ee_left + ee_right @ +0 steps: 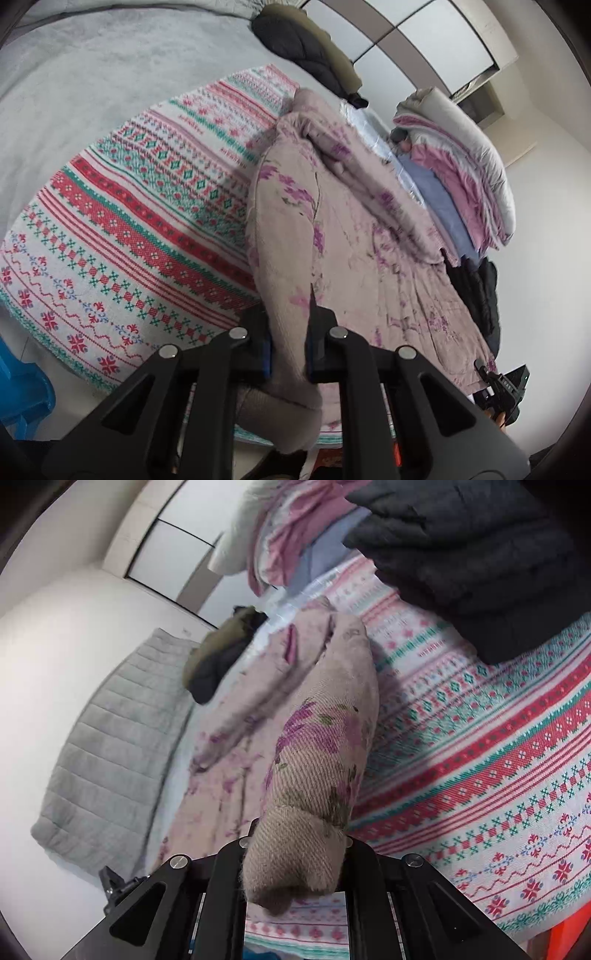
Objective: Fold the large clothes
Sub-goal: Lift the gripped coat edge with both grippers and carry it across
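Note:
A large beige-pink garment with purple flowers (354, 236) lies spread on a patterned bedspread (122, 206). My left gripper (288, 332) is shut on one cuff end of the garment, which bulges between the fingers. My right gripper (295, 849) is shut on another thick ribbed end of the same garment (321, 746), lifted above the bedspread (498, 760). The right gripper also shows in the left wrist view (502, 387) at the garment's far edge. The left gripper shows at the lower left of the right wrist view (114, 886).
A dark padded jacket (480, 554) lies on the bedspread at upper right. Folded quilts (461, 162) are stacked by the wall. An olive and black jacket (314, 48) and a grey quilted blanket (110, 753) lie on the far side. A blue plastic stool (22, 391) stands beside the bed.

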A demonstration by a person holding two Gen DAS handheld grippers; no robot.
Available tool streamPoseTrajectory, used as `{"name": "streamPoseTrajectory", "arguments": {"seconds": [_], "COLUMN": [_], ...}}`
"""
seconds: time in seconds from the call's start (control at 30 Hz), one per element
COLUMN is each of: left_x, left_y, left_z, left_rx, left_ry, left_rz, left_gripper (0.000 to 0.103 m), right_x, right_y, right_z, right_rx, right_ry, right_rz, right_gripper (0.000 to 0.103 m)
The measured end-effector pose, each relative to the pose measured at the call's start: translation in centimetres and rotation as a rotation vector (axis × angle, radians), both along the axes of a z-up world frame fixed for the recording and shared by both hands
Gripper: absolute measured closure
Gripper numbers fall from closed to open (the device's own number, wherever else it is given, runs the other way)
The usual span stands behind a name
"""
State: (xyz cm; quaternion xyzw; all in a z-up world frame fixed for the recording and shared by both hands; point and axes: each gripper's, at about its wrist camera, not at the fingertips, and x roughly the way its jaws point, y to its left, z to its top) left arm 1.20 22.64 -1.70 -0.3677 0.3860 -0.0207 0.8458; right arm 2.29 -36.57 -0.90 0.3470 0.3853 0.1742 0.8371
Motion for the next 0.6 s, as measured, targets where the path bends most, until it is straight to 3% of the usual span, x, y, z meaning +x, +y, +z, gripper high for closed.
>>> {"name": "streamPoseTrajectory", "arguments": {"seconds": [0.2,0.43,0.53,0.6], "left_x": [-2.9,-8.6,-8.7,-7.6], "left_y": [0.0,1.7,1.3,1.3], "left_z": [2.6,7.8,7.3,5.1], "left_rx": [-0.046,-0.096,-0.095,-0.082], "left_ry": [-0.029,-0.175,-0.16,-0.098], "left_rz": [0.057,0.115,0.104,0.112], "left_gripper": [0.09,0.09,0.09,0.09], "right_x": [-2.6,-9.5,-10.6,-10.3], "right_y": [0.8,0.5,0.4,0.3], "right_z": [2.3,5.7,6.0,4.8], "right_rx": [0.046,0.142,0.142,0.127], "right_ry": [-0.06,-0.197,-0.211,-0.179], "right_rz": [-0.003,0.014,0.006,-0.017], "right_gripper": [0.093,0.094,0.094,0.093]}}
